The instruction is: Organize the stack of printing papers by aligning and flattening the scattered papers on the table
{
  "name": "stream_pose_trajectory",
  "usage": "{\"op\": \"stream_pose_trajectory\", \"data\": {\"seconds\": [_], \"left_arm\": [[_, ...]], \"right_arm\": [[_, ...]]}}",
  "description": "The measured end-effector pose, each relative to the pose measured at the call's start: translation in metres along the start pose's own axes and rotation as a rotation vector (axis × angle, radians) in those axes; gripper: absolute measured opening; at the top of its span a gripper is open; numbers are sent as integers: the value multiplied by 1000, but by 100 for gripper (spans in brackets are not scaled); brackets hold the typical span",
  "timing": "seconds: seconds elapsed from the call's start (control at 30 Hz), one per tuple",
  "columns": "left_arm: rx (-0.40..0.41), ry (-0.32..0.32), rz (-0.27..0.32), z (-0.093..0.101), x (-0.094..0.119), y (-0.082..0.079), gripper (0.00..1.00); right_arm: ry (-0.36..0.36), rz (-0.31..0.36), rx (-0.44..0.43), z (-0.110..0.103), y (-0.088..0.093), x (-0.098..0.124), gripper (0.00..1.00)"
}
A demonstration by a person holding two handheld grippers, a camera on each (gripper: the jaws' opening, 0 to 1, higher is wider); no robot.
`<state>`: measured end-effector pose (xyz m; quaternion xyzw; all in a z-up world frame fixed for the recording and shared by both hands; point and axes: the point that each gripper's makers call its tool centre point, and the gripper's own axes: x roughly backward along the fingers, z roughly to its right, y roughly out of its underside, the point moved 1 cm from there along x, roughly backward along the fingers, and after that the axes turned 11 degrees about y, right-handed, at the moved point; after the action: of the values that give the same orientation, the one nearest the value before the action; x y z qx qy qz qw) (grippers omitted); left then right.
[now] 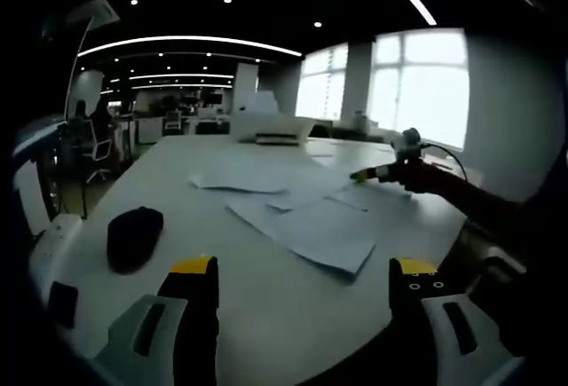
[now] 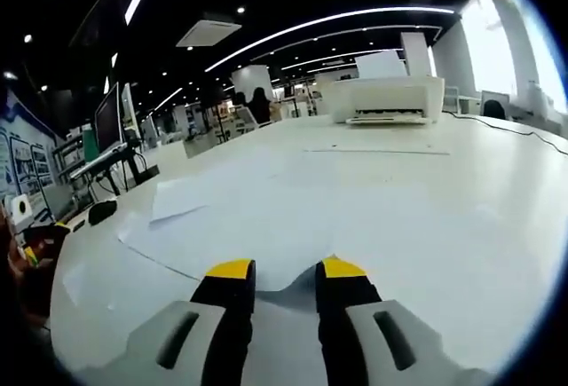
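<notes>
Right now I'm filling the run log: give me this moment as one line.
papers: scattered, unaligned on table | left gripper: open, off the papers | right gripper: jaws slightly apart, low over papers | printer: far end

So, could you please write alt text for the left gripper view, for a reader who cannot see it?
Loose white sheets of paper lie scattered and overlapping on a large white table, with the right gripper reaching over them from the right. The left gripper is open in the foreground, beside a black rounded object; a white printer stands behind.
</notes>
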<state>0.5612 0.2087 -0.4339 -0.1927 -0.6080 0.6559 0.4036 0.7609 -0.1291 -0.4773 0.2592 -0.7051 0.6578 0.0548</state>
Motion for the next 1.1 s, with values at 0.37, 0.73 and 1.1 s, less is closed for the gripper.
{"op": "stream_pose_trajectory", "data": {"seconds": [0.37, 0.73, 1.1], "left_arm": [[-2, -1, -1, 0, 0, 0, 81], [4, -3, 0, -1, 1, 0, 81], [5, 2, 3, 0, -1, -1, 81]], "right_arm": [[6, 4, -23, 3, -3, -8, 19], [27, 10, -12, 6, -2, -10, 7], [23, 24, -18, 5, -7, -6, 1]]}}
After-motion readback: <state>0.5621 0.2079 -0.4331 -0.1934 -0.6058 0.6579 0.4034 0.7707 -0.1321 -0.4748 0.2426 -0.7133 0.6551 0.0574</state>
